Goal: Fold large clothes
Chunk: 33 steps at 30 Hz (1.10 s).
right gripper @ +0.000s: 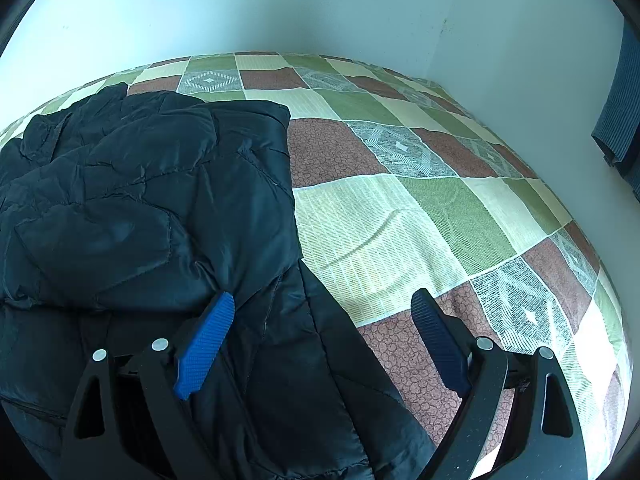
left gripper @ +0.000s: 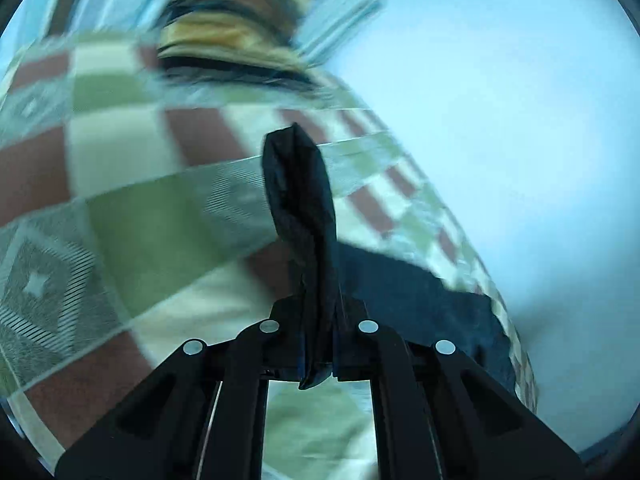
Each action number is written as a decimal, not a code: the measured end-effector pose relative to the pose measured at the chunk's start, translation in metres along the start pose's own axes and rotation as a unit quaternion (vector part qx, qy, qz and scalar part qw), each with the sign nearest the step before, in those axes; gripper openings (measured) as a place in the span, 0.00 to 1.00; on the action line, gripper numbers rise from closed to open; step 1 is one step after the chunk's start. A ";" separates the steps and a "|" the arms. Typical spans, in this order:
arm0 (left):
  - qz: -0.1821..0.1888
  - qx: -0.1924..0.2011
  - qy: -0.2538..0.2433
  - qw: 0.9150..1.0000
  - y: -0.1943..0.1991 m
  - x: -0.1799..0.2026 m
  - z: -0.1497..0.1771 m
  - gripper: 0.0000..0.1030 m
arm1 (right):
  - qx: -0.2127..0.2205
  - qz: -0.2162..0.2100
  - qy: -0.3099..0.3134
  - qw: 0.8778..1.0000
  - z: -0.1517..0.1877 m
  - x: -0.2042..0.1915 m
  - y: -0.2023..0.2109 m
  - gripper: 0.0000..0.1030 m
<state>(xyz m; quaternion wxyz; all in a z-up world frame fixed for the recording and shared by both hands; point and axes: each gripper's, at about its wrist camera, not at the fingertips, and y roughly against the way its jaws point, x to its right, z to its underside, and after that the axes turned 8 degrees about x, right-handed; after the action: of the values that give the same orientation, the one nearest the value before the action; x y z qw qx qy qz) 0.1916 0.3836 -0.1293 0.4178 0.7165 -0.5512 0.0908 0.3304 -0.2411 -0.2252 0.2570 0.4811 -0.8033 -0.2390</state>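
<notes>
A dark quilted jacket [right gripper: 152, 200] lies spread on the left part of a bed with a checked green, cream and brown cover [right gripper: 400, 208]. My right gripper [right gripper: 324, 304] is open, its blue pads [right gripper: 206, 344] low over the jacket's right edge, holding nothing. In the left wrist view, my left gripper [left gripper: 318, 308] is shut on a fold of the dark jacket fabric [left gripper: 300, 200], which sticks up between the jaws; more of the jacket [left gripper: 420, 304] trails to the right. That view is motion-blurred.
The bed stands against pale walls [right gripper: 280, 8] at the back and right. A blue striped cloth [right gripper: 620, 100] hangs at the right edge. A striped yellow and dark bundle [left gripper: 236, 28] lies at the far end of the bed in the left wrist view.
</notes>
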 end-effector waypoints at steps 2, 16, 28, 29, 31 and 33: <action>0.015 0.001 -0.038 0.999 0.000 0.040 0.000 0.07 | 0.000 -0.002 -0.002 1.000 0.000 0.000 0.000 0.86; 0.151 -0.095 -0.253 0.951 -0.076 0.316 0.118 0.07 | -0.004 -0.017 -0.017 1.000 0.000 0.005 -0.003 0.86; 0.214 -0.209 -0.294 0.908 -0.143 0.434 0.264 0.07 | -0.007 -0.028 -0.027 0.999 0.001 0.009 -0.005 0.86; 0.215 -0.216 -0.298 0.904 -0.149 0.438 0.273 0.07 | -0.007 -0.029 -0.027 0.999 0.001 0.009 -0.005 0.86; 0.217 -0.231 -0.304 0.898 -0.155 0.446 0.293 0.07 | -0.007 -0.029 -0.027 0.999 0.001 0.009 -0.005 0.86; 0.215 -0.244 -0.313 0.892 -0.159 0.451 0.314 0.07 | -0.007 -0.029 -0.027 0.999 0.001 0.009 -0.005 0.86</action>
<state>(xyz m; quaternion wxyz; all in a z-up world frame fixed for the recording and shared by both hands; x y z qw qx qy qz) 0.3953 -0.1511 -0.1420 0.3554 0.4475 -0.7988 -0.1880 0.3293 -0.2510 -0.2273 0.2314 0.4957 -0.7940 -0.2652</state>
